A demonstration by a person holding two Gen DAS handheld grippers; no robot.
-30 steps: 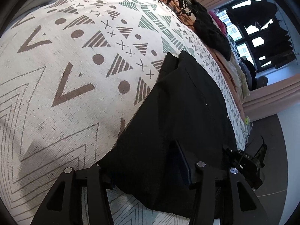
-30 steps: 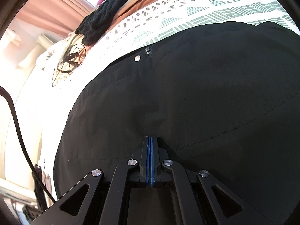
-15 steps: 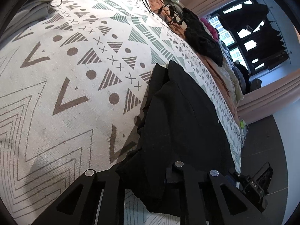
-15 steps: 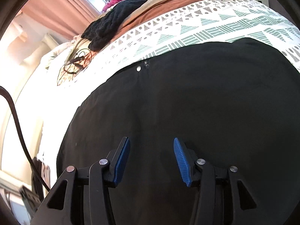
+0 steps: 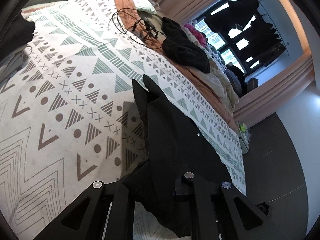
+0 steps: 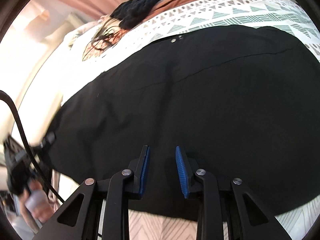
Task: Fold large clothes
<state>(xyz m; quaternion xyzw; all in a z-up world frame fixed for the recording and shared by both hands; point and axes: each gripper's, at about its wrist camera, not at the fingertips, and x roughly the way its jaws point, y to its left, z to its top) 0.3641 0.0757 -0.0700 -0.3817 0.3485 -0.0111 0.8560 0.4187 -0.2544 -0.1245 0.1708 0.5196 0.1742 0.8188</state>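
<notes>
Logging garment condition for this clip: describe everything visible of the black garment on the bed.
The black garment is plain matte woven cloth with a silver snap at its far edge and a long seam. It lies spread on the patterned bedspread, one corner pinched and lifted by the left hand-held gripper. The right hand-held gripper, closing, hovers over it.

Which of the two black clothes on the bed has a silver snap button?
The flat black garment under the grippers; its snap button sits on the far edge. The black knitted sweater lies crumpled beyond.

Our left wrist view looks down along the bed (image 5: pixel 76 92) toward the window (image 5: pixel 236 30); our right hovers close over the black garment (image 6: pixel 200 100), seen in both.
</notes>
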